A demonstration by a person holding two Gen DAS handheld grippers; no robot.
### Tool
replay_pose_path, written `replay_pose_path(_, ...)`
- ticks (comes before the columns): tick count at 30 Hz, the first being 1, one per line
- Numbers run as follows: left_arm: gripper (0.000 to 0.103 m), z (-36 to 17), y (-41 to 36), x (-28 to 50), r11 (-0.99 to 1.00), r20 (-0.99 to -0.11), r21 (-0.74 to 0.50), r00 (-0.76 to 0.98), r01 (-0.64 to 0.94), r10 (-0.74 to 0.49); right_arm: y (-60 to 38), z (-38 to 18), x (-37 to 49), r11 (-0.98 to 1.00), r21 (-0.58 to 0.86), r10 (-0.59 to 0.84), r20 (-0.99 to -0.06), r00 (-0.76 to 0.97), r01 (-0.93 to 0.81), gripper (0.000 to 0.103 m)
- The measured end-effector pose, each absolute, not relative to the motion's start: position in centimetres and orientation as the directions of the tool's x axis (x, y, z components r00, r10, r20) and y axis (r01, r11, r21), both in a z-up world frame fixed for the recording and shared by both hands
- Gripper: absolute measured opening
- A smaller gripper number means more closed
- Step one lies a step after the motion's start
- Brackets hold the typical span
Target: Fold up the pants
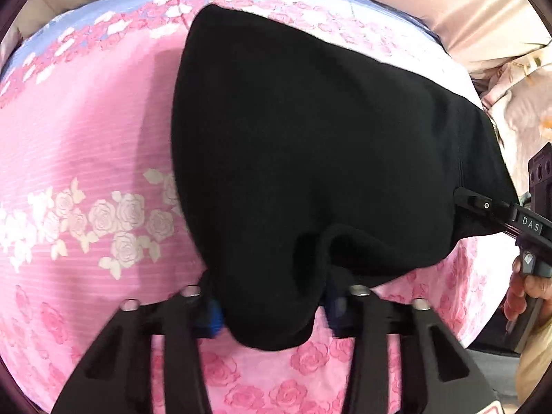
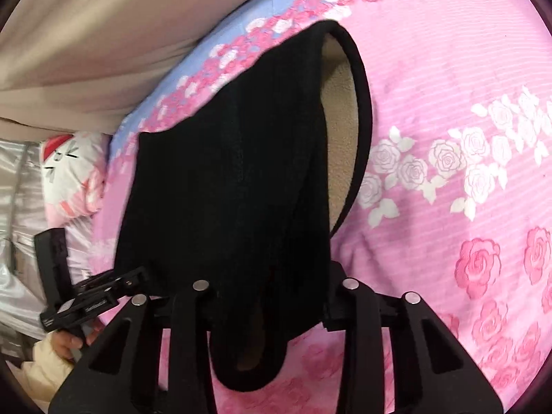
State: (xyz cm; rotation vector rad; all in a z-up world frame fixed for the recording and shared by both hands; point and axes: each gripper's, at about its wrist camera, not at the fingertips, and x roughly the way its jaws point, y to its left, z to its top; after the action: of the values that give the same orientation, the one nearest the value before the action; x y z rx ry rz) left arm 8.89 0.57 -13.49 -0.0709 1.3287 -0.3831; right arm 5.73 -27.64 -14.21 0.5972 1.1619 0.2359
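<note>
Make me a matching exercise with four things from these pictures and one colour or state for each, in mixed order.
Things:
1. pants
2. bedsheet
3. pants lining
4. left hand-held gripper

Colour or state:
A. beige
B. closed on the fabric
C. black
D. pink with roses

Pairs: 1-C, 2-D, 3-A, 4-B

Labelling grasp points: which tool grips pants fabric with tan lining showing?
The right tool: tan lining shows in the pants fold it pinches. The left tool grips only black fabric.
</note>
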Motion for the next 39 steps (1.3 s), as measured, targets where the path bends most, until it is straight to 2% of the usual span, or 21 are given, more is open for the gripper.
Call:
replay_pose_path(2,0.024,-12.7,1.5,8.7,0.925,-0.919,-0.311,0.178,0.22,-0.351,-27.7,-12.7,5.0,0.806,0.583,0.504,-0.767,0.397,0.103,0.032)
replay_pose_path(8,0.021,-9.3,2.9,4.0,0.887,-0.902,-0.368,0.122,0.281,-0.413,-27.0,-10.0,0.3,0.808,0.587,0.55,-0.781,0.296,0.048,0.032)
replay_pose_path(9,0.022,-9.1,2.9,2.6,0.882,-0.906,-0.362,0.108,0.301,-0.408,-27.0,-10.9,-0.5,0.818,0.573,0.539,-0.795,0.277,0.052,0.037)
replay_pose_path(10,0.025,-9.5,2.6,1.5,0.882,-0.913,-0.353,0.092,0.312,-0.398,-26.9,-12.4,-1.3,0.834,0.549,0.519,-0.815,0.257,0.057,0.048)
replay_pose_path(11,0.033,-10.2,2.3,0.6,0.884,-0.921,-0.342,0.075,0.317,-0.383,-27.2,-15.0,-2.1,0.851,0.517,0.488,-0.844,0.221,0.095,0.055)
replay_pose_path(12,0.034,-11.6,1.8,-0.4,0.897,-0.94,-0.301,0.058,0.322,-0.337,-28.0,-16.8,-2.8,0.843,0.519,0.487,-0.849,0.207,0.146,0.059)
replay_pose_path(13,0.032,-12.9,1.6,-1.1,0.913,-0.959,-0.251,0.045,0.322,-0.279,-29.0,-17.0,-3.5,0.793,0.581,0.527,-0.806,0.269,0.185,0.06)
replay_pose_path(15,0.032,-12.2,2.2,-1.7,0.912,-0.955,-0.257,0.062,0.321,-0.291,-30.9,-15.5,-4.6,0.76,0.587,0.499,-0.802,0.328,0.28,0.062)
replay_pose_path(16,0.033,-10.7,3.0,-1.8,0.909,-0.946,-0.268,0.092,0.318,-0.311,-31.4,-13.9,-4.8,0.786,0.555,0.448,-0.815,0.368,0.272,0.057)
replay_pose_path(17,0.033,-9.2,3.6,-1.8,0.912,-0.943,-0.257,0.122,0.32,-0.309,-31.2,-11.0,-4.8,0.866,0.457,0.341,-0.836,0.43,0.202,0.053)
replay_pose_path(19,0.033,-5.8,3.8,-1.2,0.911,-0.941,-0.189,0.198,0.366,-0.275,-30.0,-8.4,-3.9,0.924,0.371,0.291,-0.84,0.457,0.093,0.037)
replay_pose_path(20,0.032,-5.0,3.4,-0.8,0.91,-0.939,-0.163,0.223,0.381,-0.261,-28.8,-7.1,-2.9,0.929,0.368,0.311,-0.826,0.47,0.032,0.034)
replay_pose_path(22,0.034,-3.5,1.5,0.9,0.9,-0.921,-0.141,0.278,0.412,-0.272,-26.2,-6.1,-1.0,0.922,0.382,0.372,-0.819,0.436,-0.067,0.031)
replay_pose_path(25,0.035,-4.0,-1.3,3.4,0.901,-0.918,-0.154,0.277,0.406,-0.282,-21.0,-6.5,1.4,0.935,0.299,0.351,-0.85,0.392,-0.19,0.031)
replay_pose_path(28,0.062,-5.1,-4.1,5.0,0.909,-0.918,-0.116,0.307,0.4,-0.252,-19.9,-8.4,2.7,0.932,0.322,0.363,-0.858,0.365,-0.17,0.031)
replay_pose_path(32,0.062,-9.8,-5.8,7.8,0.924,-0.947,0.084,0.319,0.374,-0.044,-20.7,-10.4,5.1,0.958,0.244,0.283,-0.884,0.372,-0.147,0.028)
replay_pose_path(33,0.064,-11.5,-5.4,8.9,0.928,-0.95,0.123,0.312,0.352,0.007,-22.5,-11.6,5.8,0.963,0.242,0.268,-0.89,0.369,-0.116,0.004)
replay_pose_path(34,0.068,-12.4,-4.5,9.3,0.937,-0.954,0.092,0.3,0.338,-0.015,-24.5,-12.7,6.7,0.963,0.264,0.266,-0.893,0.363,-0.056,0.0)
replay_pose_path(35,0.075,-12.8,-3.6,9.7,0.949,-0.947,0.054,0.318,0.312,-0.051,-26.3,-13.3,7.4,0.933,0.36,0.331,-0.87,0.364,0.014,0.0)
replay_pose_path(36,0.075,-12.8,-3.3,10.3,0.951,-0.946,0.051,0.32,0.303,-0.052,-26.8,-13.0,7.3,0.916,0.399,0.354,-0.859,0.37,0.05,0.0)
replay_pose_path(39,0.075,-12.7,-3.2,10.3,0.953,-0.942,0.071,0.334,0.296,-0.033,-24.7,-9.3,5.4,0.935,0.352,0.337,-0.845,0.416,-0.042,0.005)
